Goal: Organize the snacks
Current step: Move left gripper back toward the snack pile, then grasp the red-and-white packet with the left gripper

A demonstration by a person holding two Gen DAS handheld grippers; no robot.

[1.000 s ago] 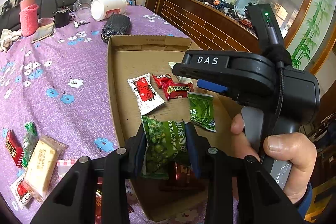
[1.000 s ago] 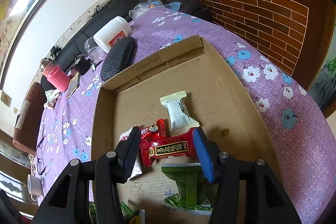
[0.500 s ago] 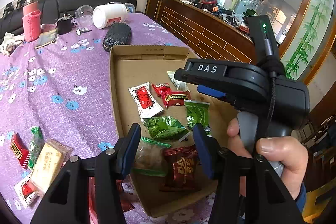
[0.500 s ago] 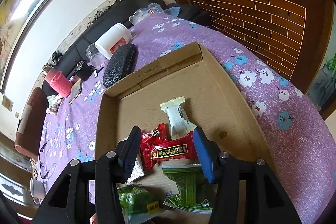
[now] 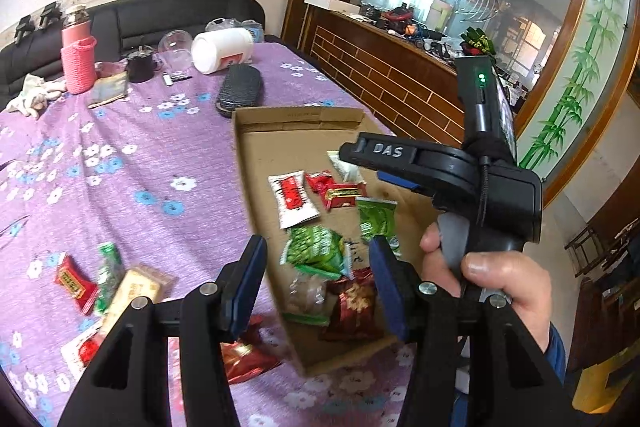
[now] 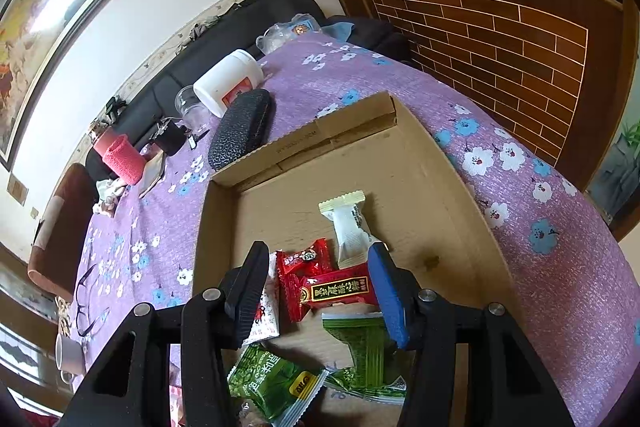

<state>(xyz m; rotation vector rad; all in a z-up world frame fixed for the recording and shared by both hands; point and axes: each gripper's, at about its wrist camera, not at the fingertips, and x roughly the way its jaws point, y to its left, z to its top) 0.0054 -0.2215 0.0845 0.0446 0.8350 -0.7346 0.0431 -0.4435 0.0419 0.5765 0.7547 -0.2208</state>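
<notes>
We see left gripper [image 5: 316, 275] jaws apart, empty, above green pea packet [image 5: 316, 251] in cardboard box [image 5: 256, 147]; right gripper [image 6: 318, 291] half-wide, gripping nothing.

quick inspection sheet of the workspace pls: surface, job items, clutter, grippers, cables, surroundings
Surface: purple floral tablecloth, cardboard tray on it.
Job's things: green pea packet, red and white packets lie in the tray; loose snacks lie on the cloth beside it.
Clutter: white jar on its side, black case, pink bottle.
Grippers: left gripper open, empty; right gripper open over red packets.
Cables: black cord on the right gripper.
Surroundings: black sofa, brick-pattern counter.
</notes>
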